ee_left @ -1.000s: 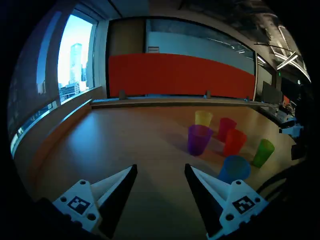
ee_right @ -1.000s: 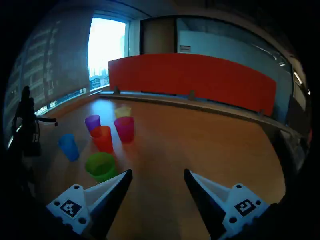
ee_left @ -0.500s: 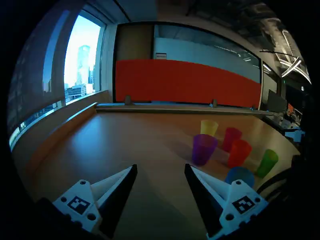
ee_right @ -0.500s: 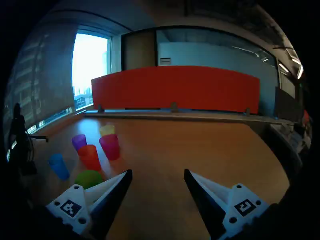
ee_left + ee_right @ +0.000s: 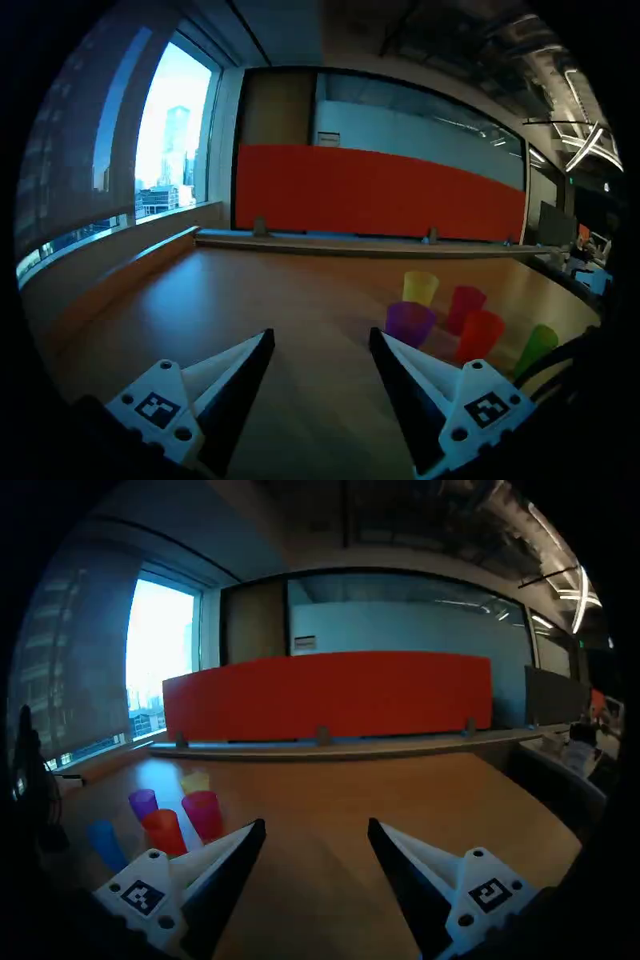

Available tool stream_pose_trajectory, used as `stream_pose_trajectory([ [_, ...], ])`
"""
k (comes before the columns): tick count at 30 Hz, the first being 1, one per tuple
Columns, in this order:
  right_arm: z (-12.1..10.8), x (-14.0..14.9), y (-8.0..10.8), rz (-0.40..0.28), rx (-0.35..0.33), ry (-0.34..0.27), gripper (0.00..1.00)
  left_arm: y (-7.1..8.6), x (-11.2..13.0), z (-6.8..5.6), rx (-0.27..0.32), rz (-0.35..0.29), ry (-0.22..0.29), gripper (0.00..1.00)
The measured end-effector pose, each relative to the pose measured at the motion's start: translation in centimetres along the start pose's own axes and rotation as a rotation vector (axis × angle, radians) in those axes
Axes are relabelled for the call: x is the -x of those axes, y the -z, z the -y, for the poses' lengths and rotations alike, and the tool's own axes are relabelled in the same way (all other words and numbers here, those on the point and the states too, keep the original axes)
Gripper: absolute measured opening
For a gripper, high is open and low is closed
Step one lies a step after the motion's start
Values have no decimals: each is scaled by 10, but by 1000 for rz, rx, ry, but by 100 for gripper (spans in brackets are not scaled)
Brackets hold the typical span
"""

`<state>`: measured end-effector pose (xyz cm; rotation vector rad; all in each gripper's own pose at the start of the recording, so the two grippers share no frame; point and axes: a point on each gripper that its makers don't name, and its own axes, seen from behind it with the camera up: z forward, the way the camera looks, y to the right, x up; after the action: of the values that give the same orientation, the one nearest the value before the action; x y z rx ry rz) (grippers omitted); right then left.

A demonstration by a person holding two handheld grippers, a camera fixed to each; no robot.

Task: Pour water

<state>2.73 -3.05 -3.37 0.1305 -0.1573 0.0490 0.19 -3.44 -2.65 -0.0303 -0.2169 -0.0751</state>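
Note:
Several coloured plastic cups stand close together on a wooden table. In the left gripper view they sit right of centre: purple cup [image 5: 409,322], yellow cup [image 5: 420,286], pink cup [image 5: 465,307], orange cup [image 5: 479,336], green cup [image 5: 536,347]. My left gripper [image 5: 320,348] is open and empty, low over the table, left of the cups. In the right gripper view the cups are at the lower left: purple cup [image 5: 143,803], yellow cup [image 5: 194,782], pink cup [image 5: 204,814], orange cup [image 5: 164,830], blue cup [image 5: 105,843]. My right gripper [image 5: 314,832] is open and empty, to their right.
The wooden table [image 5: 264,296] runs back to a red divider panel [image 5: 376,192] with a ledge. A bright window [image 5: 172,168] lines the left side. Desks and chairs [image 5: 572,756] stand beyond the table's right edge. A dark stand [image 5: 36,800] rises at the far left.
Both views have tilted upward, so the cups have slid lower in each image. In the left gripper view the blue cup has dropped behind the right finger. Both grippers stay open.

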Motion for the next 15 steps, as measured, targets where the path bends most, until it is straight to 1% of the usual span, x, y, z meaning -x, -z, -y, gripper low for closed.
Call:
stream_pose_trajectory([
  [3, 0, -8, 2, -44, 19, 14, 99, -2, -8, -5, 10, -43, 4, 87],
  [6, 4, -17, 4, -91, 26, 46, 99, -3, -14, -9, 21, -70, -4, 87],
  [12, 7, -38, 9, -176, 61, 99, 99, -3, -32, -5, -5, -155, -34, 87],
  [15, 6, -43, 11, -198, 85, 131, 100, -3, -35, -4, -8, -177, -55, 87],
])
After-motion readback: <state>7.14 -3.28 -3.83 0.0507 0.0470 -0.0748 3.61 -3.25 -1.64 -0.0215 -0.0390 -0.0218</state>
